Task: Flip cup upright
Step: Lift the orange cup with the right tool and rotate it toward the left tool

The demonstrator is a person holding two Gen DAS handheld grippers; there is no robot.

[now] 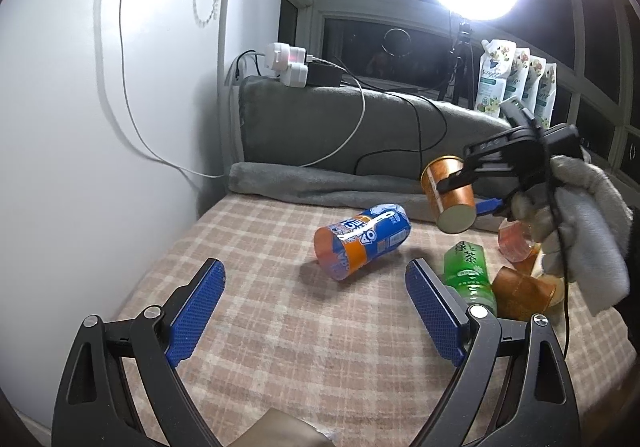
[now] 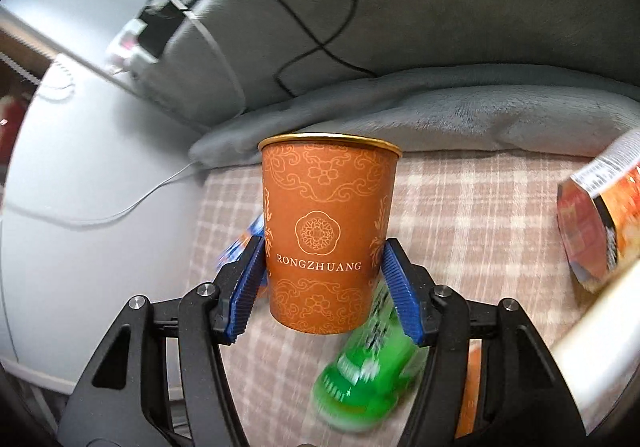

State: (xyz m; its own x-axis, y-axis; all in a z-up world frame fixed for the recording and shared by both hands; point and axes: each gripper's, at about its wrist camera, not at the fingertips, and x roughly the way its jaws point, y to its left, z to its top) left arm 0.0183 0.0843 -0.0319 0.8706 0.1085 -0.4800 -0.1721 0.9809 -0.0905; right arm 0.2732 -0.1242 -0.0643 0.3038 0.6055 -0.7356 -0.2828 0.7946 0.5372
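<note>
A: The right gripper (image 2: 323, 283) is seen closed on the orange paper cup (image 2: 328, 231), its blue pads (image 2: 249, 287) pressed against the lower sides of the cup. The cup is held clear of the checked cloth (image 1: 280, 327), above the right part of the scene.

B: And the left gripper (image 1: 316, 307)?

A: It is spread wide with nothing between its pads, held low over the near part of the cloth. Nothing is touched by it.

B: How is the cup oriented?

A: In the left wrist view it is tilted, its pale base (image 1: 456, 218) turned toward the near side and its rim toward the far left. In the right wrist view the rim is shown uppermost, but that camera rides on the gripper, so little is proved by it. The turning step is judged to be in hand and not yet finished.

B: What is called for next?

A: The wrist would have to be rotated until the base faces down, and the cup then lowered onto a bare patch of cloth before the grip is loosened. The patch should be chosen with care: a blue and orange can (image 1: 362, 241) lies on its side at the centre, and a green bottle (image 1: 470, 271) lies to the right, beside another brown cup (image 1: 520, 289). The soft cloth may leave the cup unsteady.
</note>
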